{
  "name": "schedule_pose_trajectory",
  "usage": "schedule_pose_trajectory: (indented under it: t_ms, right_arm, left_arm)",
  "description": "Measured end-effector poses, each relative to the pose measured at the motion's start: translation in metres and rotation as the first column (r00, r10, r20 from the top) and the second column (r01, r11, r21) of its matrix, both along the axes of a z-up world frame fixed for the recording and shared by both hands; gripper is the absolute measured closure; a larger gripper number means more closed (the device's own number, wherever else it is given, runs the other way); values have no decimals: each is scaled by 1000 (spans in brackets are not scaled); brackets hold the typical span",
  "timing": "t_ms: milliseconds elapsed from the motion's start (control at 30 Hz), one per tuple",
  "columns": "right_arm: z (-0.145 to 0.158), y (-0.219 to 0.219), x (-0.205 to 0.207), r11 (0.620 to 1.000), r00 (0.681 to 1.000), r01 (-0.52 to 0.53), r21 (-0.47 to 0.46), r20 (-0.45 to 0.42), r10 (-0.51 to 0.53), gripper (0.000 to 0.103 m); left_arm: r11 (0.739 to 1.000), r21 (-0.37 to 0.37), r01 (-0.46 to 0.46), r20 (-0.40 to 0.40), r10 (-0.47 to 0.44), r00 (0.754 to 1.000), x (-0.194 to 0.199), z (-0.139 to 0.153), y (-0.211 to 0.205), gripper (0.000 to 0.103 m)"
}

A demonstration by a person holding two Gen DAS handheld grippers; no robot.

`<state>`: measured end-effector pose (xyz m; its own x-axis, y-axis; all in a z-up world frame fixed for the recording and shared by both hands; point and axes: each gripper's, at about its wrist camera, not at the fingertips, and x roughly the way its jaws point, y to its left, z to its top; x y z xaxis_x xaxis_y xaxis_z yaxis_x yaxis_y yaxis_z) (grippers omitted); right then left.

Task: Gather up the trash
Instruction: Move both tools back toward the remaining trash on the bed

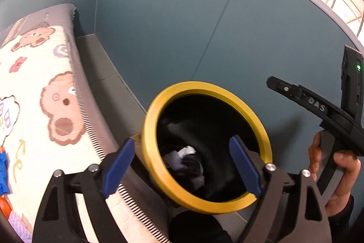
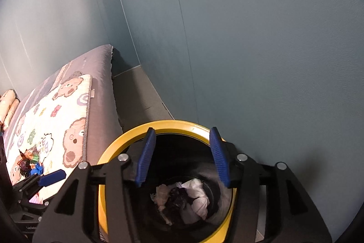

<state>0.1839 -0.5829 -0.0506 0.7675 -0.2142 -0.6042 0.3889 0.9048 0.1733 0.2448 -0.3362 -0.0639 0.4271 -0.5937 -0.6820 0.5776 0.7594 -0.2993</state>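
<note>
A black trash bin with a yellow rim (image 1: 150, 126) (image 2: 107, 149) stands on the floor between the bed and the blue wall. Crumpled white and dark trash (image 1: 185, 159) (image 2: 193, 197) lies at its bottom. My left gripper (image 1: 182, 163) is open and empty, hovering over the bin's left side. My right gripper (image 2: 183, 156) is open and empty, directly above the bin's mouth; its body (image 1: 318, 111) shows in the left wrist view at the right. Shiny wrappers and blue scraps (image 2: 30, 159) lie on the bed.
The bed with a bear-print quilt (image 1: 34, 95) (image 2: 56, 120) is on the left, close to the bin. A blue wall (image 1: 227, 26) (image 2: 261, 49) rises right behind the bin. A strip of grey floor (image 1: 107, 88) runs between bed and wall.
</note>
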Motion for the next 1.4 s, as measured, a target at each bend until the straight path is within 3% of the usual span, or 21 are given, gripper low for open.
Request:
schedule_pose_trajectory:
  t_ms: [333, 633, 1000, 1400]
  right_arm:
    - [15, 33, 4, 995, 996, -92, 26, 24, 92, 41]
    - [39, 89, 13, 975, 973, -224, 8, 49, 224, 35]
    - [58, 170, 27, 923, 922, -386, 6, 39, 385, 30]
    - [45, 264, 48, 837, 837, -546, 24, -1, 547, 29]
  left_arm:
    - [993, -4, -118, 50, 118, 992, 14, 20, 58, 11]
    - [973, -9, -232, 109, 231, 967, 24, 42, 134, 8]
    - [924, -9, -382, 134, 379, 915, 24, 55, 224, 8]
    - [833, 6, -553, 121, 549, 827, 43, 52, 336, 8]
